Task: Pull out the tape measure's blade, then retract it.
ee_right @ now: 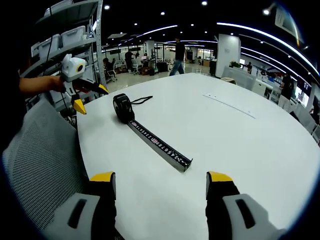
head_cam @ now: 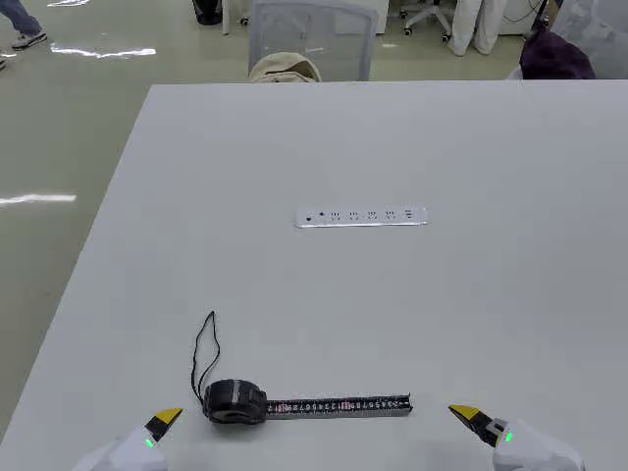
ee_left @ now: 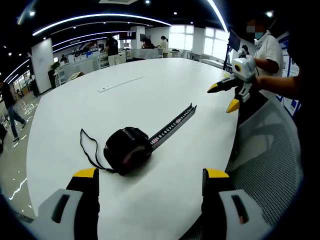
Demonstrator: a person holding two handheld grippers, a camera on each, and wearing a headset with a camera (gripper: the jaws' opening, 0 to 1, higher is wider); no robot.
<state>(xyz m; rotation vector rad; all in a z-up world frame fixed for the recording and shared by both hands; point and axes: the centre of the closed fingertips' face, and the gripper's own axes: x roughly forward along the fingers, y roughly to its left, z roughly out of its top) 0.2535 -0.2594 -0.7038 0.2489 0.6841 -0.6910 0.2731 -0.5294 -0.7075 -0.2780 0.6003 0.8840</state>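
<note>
A black tape measure point(head_cam: 235, 401) lies near the white table's front edge, its blade point(head_cam: 339, 405) drawn out to the right and lying flat, a black wrist loop point(head_cam: 205, 351) trailing behind it. In the left gripper view the case point(ee_left: 126, 149) sits just ahead of my open left gripper point(ee_left: 150, 176); the blade point(ee_left: 173, 123) runs away toward the right gripper point(ee_left: 223, 96). My left gripper point(head_cam: 164, 420) is left of the case, apart from it. My right gripper point(ee_right: 159, 177) is open; the blade tip point(ee_right: 182, 163) lies just ahead of it. In the head view the right gripper point(head_cam: 469, 416) is right of the blade end.
A white power strip point(head_cam: 361, 217) lies at the table's middle. A mesh chair point(head_cam: 311, 39) stands at the far edge. The table's front edge point(ee_right: 85, 160) is close under both grippers. People stand and walk in the room behind.
</note>
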